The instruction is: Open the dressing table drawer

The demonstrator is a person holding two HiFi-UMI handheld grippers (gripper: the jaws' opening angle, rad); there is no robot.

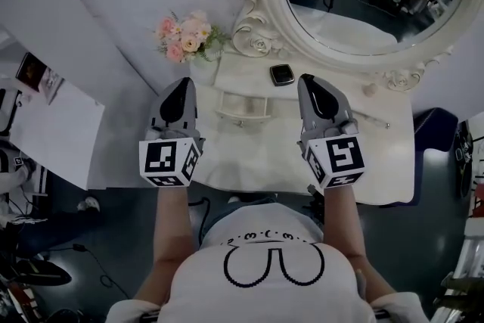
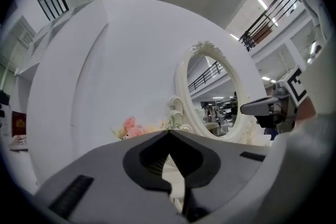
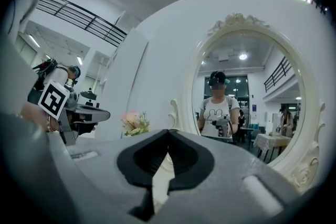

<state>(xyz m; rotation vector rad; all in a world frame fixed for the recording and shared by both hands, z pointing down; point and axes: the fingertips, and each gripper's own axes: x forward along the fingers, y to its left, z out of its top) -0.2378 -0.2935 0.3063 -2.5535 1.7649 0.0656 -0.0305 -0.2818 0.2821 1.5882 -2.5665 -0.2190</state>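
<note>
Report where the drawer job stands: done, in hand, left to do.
Done: nothing that shows; the small drawer on the dressing table looks shut. In hand: nothing; the left gripper and right gripper hover above the tabletop, jaws together and empty, either side of the drawer. Left: reach its handle, grip it and pull the drawer out.
</note>
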